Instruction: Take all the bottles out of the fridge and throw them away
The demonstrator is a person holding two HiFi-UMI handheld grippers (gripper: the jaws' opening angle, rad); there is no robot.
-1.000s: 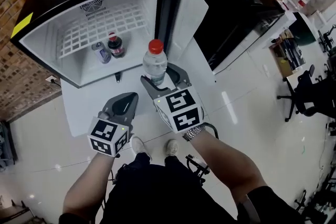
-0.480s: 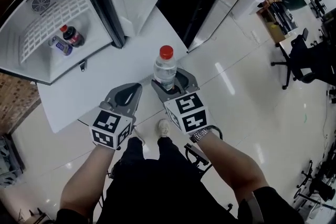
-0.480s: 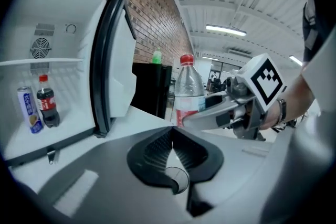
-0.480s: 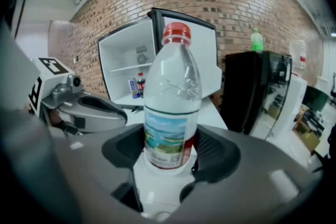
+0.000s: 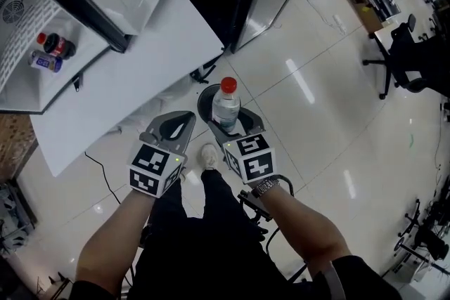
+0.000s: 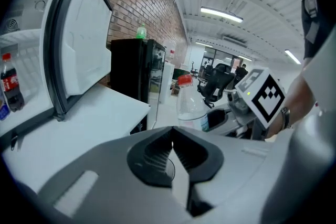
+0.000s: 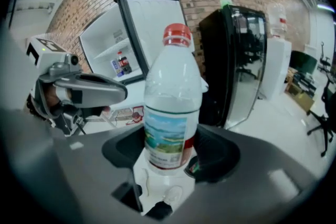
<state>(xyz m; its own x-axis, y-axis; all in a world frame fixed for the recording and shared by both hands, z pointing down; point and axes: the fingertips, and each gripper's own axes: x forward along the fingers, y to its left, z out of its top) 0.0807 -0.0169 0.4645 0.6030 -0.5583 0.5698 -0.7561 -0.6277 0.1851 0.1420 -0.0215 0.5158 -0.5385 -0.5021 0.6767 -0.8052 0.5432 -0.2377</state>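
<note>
Throwing-away step: the right gripper (image 5: 228, 121) grips the red-capped water bottle (image 5: 226, 103) upright by the dark round floor bin (image 5: 205, 100). The left gripper (image 5: 185, 119) is pinched together, empty. Next, I'd say: centre it over the bin and release. A cola bottle (image 5: 56, 46) sits in the fridge (image 5: 28, 84), far left.

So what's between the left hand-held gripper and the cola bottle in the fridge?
Just bare white tabletop and the front edge of the fridge lie between the left hand-held gripper and the cola bottle. The head view shows it.

bottle (image 5: 226, 111): clear, red cap (image 5: 228, 85) | floor (image 5: 316, 116): glossy white tiles
</note>
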